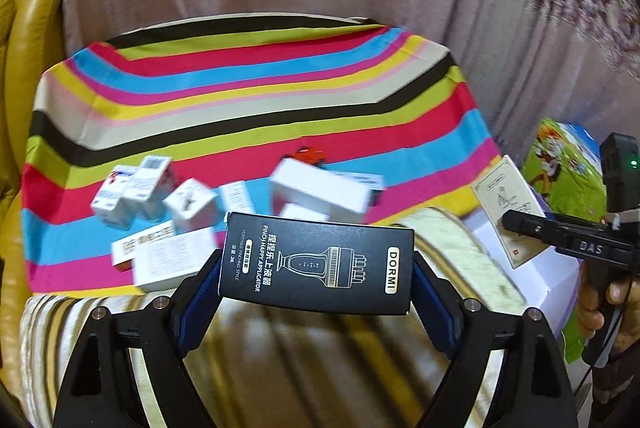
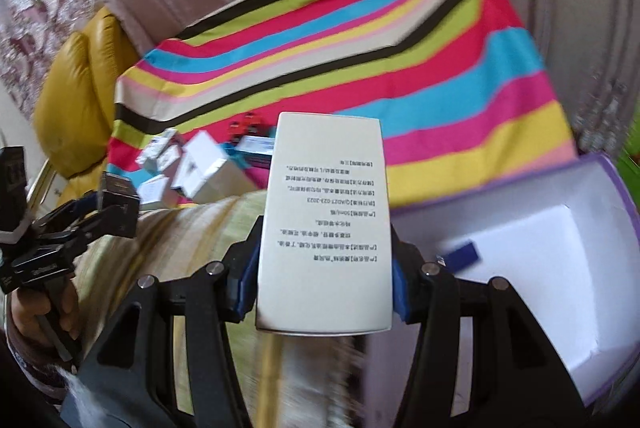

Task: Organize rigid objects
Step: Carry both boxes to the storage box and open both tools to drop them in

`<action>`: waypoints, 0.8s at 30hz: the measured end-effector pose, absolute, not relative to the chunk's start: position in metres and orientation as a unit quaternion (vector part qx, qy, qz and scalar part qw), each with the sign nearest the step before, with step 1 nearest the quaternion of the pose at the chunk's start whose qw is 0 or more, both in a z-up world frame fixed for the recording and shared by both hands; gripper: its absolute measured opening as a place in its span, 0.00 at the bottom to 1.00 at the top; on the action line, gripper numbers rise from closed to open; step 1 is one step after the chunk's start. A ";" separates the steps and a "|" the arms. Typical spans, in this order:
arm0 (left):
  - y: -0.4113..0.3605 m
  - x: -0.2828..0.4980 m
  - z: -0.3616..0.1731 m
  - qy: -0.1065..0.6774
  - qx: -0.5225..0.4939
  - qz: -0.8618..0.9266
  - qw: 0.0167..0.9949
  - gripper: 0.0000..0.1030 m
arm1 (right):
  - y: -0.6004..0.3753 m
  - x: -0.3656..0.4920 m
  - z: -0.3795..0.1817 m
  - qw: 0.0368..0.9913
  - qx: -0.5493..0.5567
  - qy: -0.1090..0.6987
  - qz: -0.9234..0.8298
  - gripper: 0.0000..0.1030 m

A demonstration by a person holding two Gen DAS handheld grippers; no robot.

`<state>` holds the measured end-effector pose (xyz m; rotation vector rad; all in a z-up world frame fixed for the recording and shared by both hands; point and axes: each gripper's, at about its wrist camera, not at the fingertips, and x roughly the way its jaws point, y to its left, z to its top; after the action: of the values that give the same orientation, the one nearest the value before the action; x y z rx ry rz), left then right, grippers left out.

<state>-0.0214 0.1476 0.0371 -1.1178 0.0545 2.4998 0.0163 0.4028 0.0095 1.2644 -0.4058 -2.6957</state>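
Mid-carry: left tool pinched a black box, right tool a white box; next, probably lowering both into the open bin at lower right.

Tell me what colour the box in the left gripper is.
Black box with gold print, clearest in the left wrist view.

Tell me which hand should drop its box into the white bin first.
Probably right. The right tool grips the white box with the open white bin right beside it. The left tool holds the black box over the striped cushion, farther from the bin.
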 end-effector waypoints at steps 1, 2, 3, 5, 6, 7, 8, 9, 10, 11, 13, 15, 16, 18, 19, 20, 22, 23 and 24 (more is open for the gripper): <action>0.154 -0.020 0.037 0.022 -0.400 0.893 0.206 0.85 | 0.412 0.020 0.007 0.054 0.423 -0.135 -0.894 0.55; 0.161 -0.018 0.038 0.026 -0.400 0.891 0.213 0.85 | 0.418 0.024 0.006 0.044 0.425 -0.137 -0.893 0.55; 0.169 -0.016 0.038 0.030 -0.399 0.889 0.221 0.85 | 0.423 0.026 0.004 0.039 0.427 -0.139 -0.893 0.55; 0.183 -0.013 0.039 0.037 -0.400 0.885 0.234 0.85 | 0.438 0.033 -0.001 0.021 0.435 -0.149 -0.888 0.55; 0.190 -0.011 0.039 0.040 -0.400 0.883 0.242 0.85 | 0.442 0.035 -0.002 0.017 0.437 -0.152 -0.886 0.55; 0.198 -0.009 0.039 0.045 -0.400 0.881 0.249 0.85 | 0.448 0.039 -0.004 0.009 0.441 -0.155 -0.884 0.55; 0.204 -0.008 0.040 0.049 -0.400 0.879 0.254 0.85 | 0.452 0.042 -0.005 0.003 0.443 -0.155 -0.883 0.55; 0.211 -0.005 0.040 0.055 -0.399 0.877 0.261 0.85 | 0.455 0.044 -0.007 -0.004 0.445 -0.153 -0.882 0.55; 0.218 -0.003 0.039 0.060 -0.399 0.875 0.267 0.85 | 0.457 0.046 -0.007 -0.012 0.447 -0.150 -0.882 0.55; 0.225 -0.001 0.040 0.064 -0.398 0.873 0.273 0.85 | 0.460 0.049 -0.008 -0.022 0.450 -0.146 -0.881 0.55; 0.239 0.004 0.040 0.075 -0.398 0.868 0.286 0.85 | 0.469 0.054 -0.011 -0.039 0.454 -0.146 -0.878 0.55; 0.253 0.011 0.040 0.086 -0.398 0.862 0.303 0.85 | 0.478 0.060 -0.014 -0.053 0.456 -0.151 -0.876 0.55; 0.260 0.014 0.040 0.091 -0.396 0.859 0.310 0.85 | 0.482 0.061 -0.014 -0.063 0.456 -0.146 -0.876 0.55; 0.274 0.022 0.041 0.106 -0.391 0.854 0.328 0.85 | 0.487 0.064 -0.013 -0.083 0.457 -0.137 -0.875 0.55; 0.281 0.025 0.040 0.113 -0.389 0.851 0.335 0.85 | 0.489 0.065 -0.013 -0.088 0.457 -0.136 -0.874 0.55; 0.288 0.028 0.040 0.120 -0.387 0.848 0.342 0.85 | 0.491 0.066 -0.013 -0.091 0.458 -0.138 -0.874 0.55; 0.299 0.031 0.038 0.127 -0.388 0.842 0.353 0.85 | 0.494 0.067 -0.013 -0.095 0.457 -0.141 -0.873 0.55; 0.304 0.033 0.037 0.131 -0.390 0.838 0.358 0.85 | 0.496 0.068 -0.013 -0.101 0.457 -0.141 -0.872 0.55; 0.310 0.034 0.036 0.134 -0.392 0.834 0.363 0.85 | 0.497 0.069 -0.013 -0.106 0.457 -0.139 -0.872 0.55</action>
<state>0.0337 0.3095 0.0361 -1.0095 0.3451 2.1474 0.0686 0.4975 -0.0125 1.5417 -0.4687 -2.9418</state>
